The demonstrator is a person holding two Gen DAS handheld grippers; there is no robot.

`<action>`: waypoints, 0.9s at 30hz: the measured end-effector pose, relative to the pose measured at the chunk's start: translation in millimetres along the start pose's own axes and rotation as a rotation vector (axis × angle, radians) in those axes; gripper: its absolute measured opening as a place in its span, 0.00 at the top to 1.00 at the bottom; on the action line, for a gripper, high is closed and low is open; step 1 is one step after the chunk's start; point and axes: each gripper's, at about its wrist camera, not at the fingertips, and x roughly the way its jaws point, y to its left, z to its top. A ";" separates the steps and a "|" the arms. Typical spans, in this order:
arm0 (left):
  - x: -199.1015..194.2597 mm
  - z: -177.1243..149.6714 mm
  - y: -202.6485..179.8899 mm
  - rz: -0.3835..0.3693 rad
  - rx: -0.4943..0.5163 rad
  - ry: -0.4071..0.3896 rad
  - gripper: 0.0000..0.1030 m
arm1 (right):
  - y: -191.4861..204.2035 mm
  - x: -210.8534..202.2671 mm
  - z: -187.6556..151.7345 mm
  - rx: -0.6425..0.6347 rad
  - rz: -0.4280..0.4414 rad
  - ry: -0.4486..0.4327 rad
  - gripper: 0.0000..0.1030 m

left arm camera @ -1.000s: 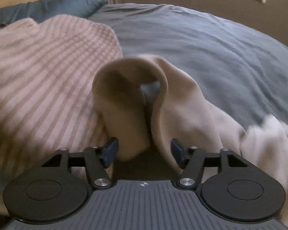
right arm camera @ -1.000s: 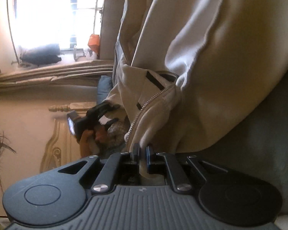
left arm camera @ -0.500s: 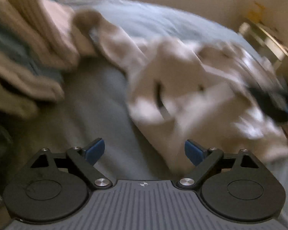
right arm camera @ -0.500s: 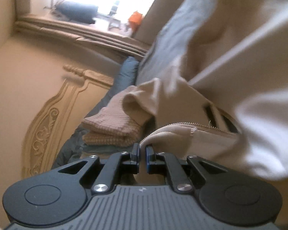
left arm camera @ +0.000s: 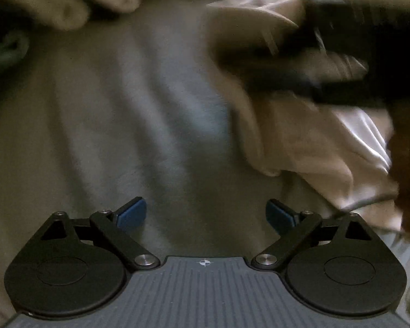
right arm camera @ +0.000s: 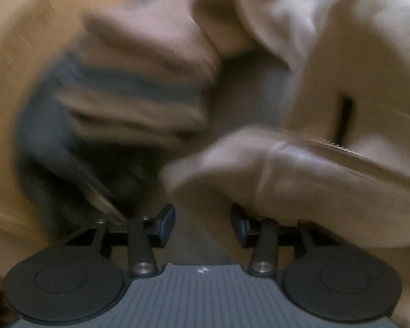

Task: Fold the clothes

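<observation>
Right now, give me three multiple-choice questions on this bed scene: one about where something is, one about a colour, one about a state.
1. In the left wrist view, where does the cream jacket lie relative to the left tongs?
A. To their right
B. Between their pads
C. To their left

2. What colour are the pads of the left tongs?
A. Red
B. Blue
C. White

3. What is between the left tongs' pads?
A. A jacket sleeve
B. A striped sweater
C. Nothing, only the bed sheet beyond

Answers:
1 A: the cream cloth fills the right side of the view, clear of the pads.
2 B: both pads show blue against the black linkage.
3 C: the jaws are opening and the gap shows only grey-blue sheet.
</observation>
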 end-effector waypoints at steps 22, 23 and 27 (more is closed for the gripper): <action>8.0 52.2 -8.6 -0.113 -0.188 -0.099 0.09 | -215.4 -191.7 -290.5 1.157 0.009 -0.725 0.38; 5.6 56.9 -10.7 -0.101 -0.195 -0.112 0.10 | -215.5 -191.6 -286.1 1.147 0.003 -0.741 0.38; -2.2 71.6 -15.5 -0.027 -0.220 -0.185 0.28 | -216.7 -195.7 -268.6 1.095 -0.024 -0.796 0.39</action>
